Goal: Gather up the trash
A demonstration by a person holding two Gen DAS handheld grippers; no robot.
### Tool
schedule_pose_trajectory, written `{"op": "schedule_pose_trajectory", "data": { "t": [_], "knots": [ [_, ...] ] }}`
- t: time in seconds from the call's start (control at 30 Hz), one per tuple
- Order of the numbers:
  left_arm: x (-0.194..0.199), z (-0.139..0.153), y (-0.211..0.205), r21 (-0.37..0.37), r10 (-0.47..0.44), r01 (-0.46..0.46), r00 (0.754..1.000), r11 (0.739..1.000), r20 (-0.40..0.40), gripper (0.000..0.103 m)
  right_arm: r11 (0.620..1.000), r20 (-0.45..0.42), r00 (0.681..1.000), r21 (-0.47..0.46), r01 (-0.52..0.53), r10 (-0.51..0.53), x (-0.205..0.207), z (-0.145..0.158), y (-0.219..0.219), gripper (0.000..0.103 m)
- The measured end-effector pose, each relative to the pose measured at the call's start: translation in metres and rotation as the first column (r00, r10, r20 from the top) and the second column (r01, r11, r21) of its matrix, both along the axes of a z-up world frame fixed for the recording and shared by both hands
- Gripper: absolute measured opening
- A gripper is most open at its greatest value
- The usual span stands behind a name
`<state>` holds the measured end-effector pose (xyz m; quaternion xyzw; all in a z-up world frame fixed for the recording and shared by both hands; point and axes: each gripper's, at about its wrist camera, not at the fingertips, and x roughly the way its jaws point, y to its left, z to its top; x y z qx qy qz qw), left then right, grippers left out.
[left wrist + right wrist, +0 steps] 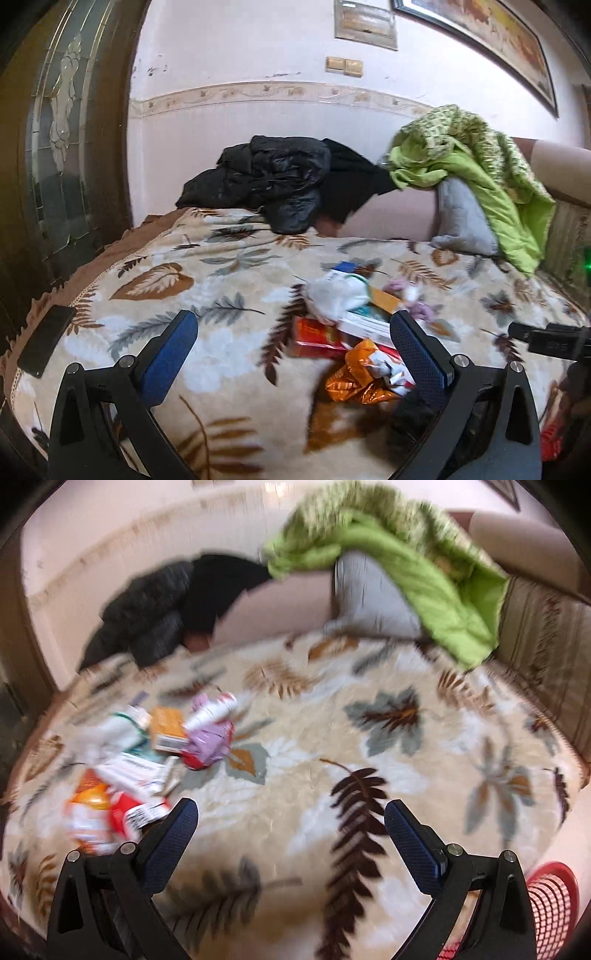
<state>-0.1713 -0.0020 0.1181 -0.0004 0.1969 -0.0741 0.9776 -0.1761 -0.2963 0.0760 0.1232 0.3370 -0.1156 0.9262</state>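
Note:
A pile of trash lies on the leaf-patterned blanket [221,280]: an orange foil wrapper [354,380], a red box [317,338], a white crumpled bag [336,297], a white carton [365,323] and a purple wrapper [421,308]. My left gripper [293,332] is open and empty, just left of and above the pile. The right wrist view is blurred; the same pile shows there, with the purple wrapper [210,738], an orange box [168,727] and the red-and-white wrapper [118,812]. My right gripper [291,821] is open and empty, to the right of the pile.
A black jacket [266,177], a green quilt [472,166] and a grey pillow [461,218] lie at the back of the bed. A dark phone [46,339] lies at the left edge. A red mesh basket [550,904] stands at the lower right. A door [62,147] is at left.

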Motion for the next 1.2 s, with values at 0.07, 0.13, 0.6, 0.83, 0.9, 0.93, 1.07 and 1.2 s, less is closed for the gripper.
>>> {"op": "schedule_pose_trajectory", "data": {
  "t": [0.07, 0.13, 0.6, 0.83, 0.9, 0.93, 1.07, 1.2],
  "knots": [
    [-0.018, 0.001, -0.004, -0.009, -0.036, 0.036, 0.999, 0.999, 0.001, 0.103, 1.0, 0.046, 0.999, -0.026, -0.014, 0.016, -0.029, 0.011, 0.01, 0.102],
    [-0.039, 0.001, -0.007, 0.006, -0.047, 0.047, 0.999, 0.999, 0.017, 0.103, 0.998, 0.081, 0.996, -0.064, -0.027, 0.032, -0.056, 0.02, 0.021, 0.102],
    [-0.115, 0.0, -0.008, 0.063, -0.04, 0.033, 0.992, 0.997, 0.118, 0.103, 0.982, 0.175, 0.984, -0.186, 0.0, 0.033, -0.141, 0.023, 0.064, 0.102],
    [-0.109, -0.002, -0.008, 0.07, -0.04, 0.033, 0.994, 0.997, 0.1, 0.103, 0.974, 0.163, 0.986, -0.227, -0.003, 0.04, -0.139, 0.021, 0.07, 0.102],
    [-0.108, -0.002, -0.009, 0.076, -0.042, 0.035, 0.994, 0.996, 0.096, 0.103, 0.977, 0.159, 0.987, -0.211, -0.001, 0.036, -0.139, 0.019, 0.068, 0.102],
    [-0.108, -0.002, -0.008, 0.079, -0.043, 0.036, 0.994, 0.996, 0.096, 0.103, 0.978, 0.158, 0.987, -0.209, -0.001, 0.034, -0.138, 0.019, 0.067, 0.102],
    [-0.107, -0.003, -0.008, 0.075, -0.041, 0.035, 0.995, 0.997, 0.091, 0.103, 0.978, 0.153, 0.988, -0.208, -0.002, 0.035, -0.136, 0.019, 0.069, 0.102],
    [-0.105, -0.005, -0.006, 0.074, -0.035, 0.029, 0.996, 0.997, 0.079, 0.103, 0.977, 0.148, 0.988, -0.215, -0.005, 0.038, -0.134, 0.019, 0.072, 0.102]
  ]
}}
